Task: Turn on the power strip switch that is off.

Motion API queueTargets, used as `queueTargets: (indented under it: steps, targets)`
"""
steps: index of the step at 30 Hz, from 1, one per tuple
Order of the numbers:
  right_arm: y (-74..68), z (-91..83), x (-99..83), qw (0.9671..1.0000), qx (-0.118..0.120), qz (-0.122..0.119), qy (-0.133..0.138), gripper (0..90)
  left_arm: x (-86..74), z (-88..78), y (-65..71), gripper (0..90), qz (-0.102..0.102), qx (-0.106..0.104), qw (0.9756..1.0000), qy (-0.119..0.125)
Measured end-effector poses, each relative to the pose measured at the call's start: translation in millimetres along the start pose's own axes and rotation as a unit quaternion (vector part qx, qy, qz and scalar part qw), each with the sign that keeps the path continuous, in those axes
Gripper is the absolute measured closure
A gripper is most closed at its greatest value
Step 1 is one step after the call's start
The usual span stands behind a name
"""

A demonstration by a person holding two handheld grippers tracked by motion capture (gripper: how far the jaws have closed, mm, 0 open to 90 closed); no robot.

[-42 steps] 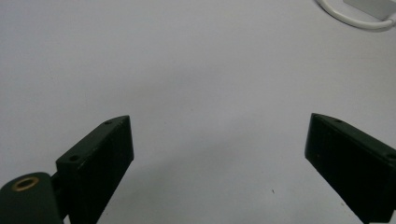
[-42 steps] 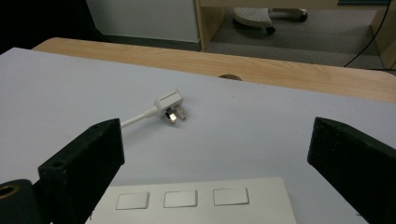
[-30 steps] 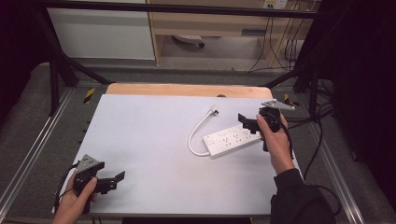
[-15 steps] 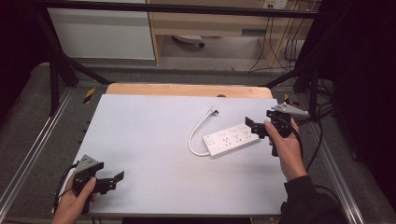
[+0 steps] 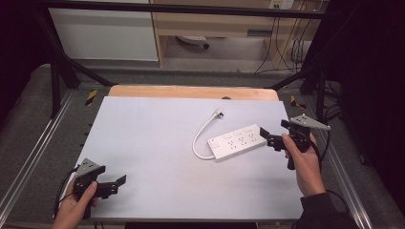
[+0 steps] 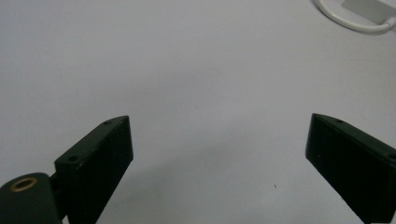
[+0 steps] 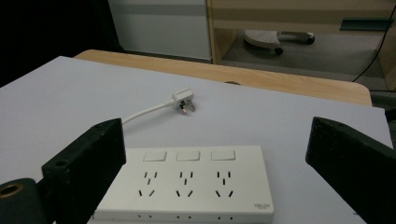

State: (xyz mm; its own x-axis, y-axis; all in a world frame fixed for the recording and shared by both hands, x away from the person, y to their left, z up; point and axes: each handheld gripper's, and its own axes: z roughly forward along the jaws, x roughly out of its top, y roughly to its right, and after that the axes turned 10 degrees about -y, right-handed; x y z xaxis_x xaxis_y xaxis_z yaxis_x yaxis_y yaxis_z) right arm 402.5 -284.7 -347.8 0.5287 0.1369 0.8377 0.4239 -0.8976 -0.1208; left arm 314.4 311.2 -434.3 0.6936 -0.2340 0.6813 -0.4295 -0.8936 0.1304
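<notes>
A white three-socket power strip [image 5: 237,141] lies right of the middle of the pale tabletop [image 5: 153,138]. Its white cable [image 5: 199,138] loops left and back to a plug [image 5: 219,113]. My right gripper [image 5: 278,133] is open just off the strip's right end, its jaws pointing left at it. In the right gripper view the power strip [image 7: 187,186] lies low between the wide-apart jaws of the right gripper [image 7: 217,128], and the plug [image 7: 183,100] rests beyond it. My left gripper [image 5: 116,185] is open near the front left corner, with bare table between its jaws [image 6: 219,126].
A wooden board edge [image 5: 191,91] runs along the far side of the table. Metal rails [image 5: 33,152] flank both sides. A shelf unit and cables [image 5: 286,47] stand beyond the table. The cable loop [image 6: 345,21] crosses the top right of the left gripper view.
The right hand has carried its gripper rightward and a little nearer, from over the strip's right end to just beyond it. The left gripper has stayed put.
</notes>
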Motion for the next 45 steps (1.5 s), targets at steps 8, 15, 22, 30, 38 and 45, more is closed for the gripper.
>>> queueTargets:
  steps: [8, 15, 22, 30, 38, 45]
  targets:
    - [0.9, -12.4, -19.3, 0.9999, 0.003, 0.001, 0.016, 4.7, -0.1, 0.3, -0.2, 7.5, 0.000, 0.001, 1.0000, -0.001]
    - [3.2, -21.2, -33.5, 0.9995, -0.005, -0.001, 0.030, 5.3, -0.3, 0.6, -0.3, 7.5, 0.000, 0.001, 1.0000, -0.002]
    - [5.9, -22.8, -52.8, 0.9997, -0.003, 0.004, 0.026, 5.8, -0.2, 0.5, -0.5, 7.6, -0.004, -0.003, 1.0000, -0.001]
    - [5.8, -18.3, -72.3, 0.9998, -0.001, 0.002, 0.019, 5.9, -0.5, 0.9, -0.8, 7.6, -0.002, 0.002, 1.0000, -0.004]
    - [1.5, -6.4, -88.6, 0.9999, -0.001, -0.010, 0.004, 5.1, -0.7, 1.5, -0.4, 7.6, -0.001, 0.002, 1.0000, -0.005]
    - [-12.0, 11.5, -98.7, 0.9991, 0.007, -0.029, -0.029, 4.1, -0.7, 1.4, 0.0, 7.6, 0.000, 0.001, 1.0000, -0.006]
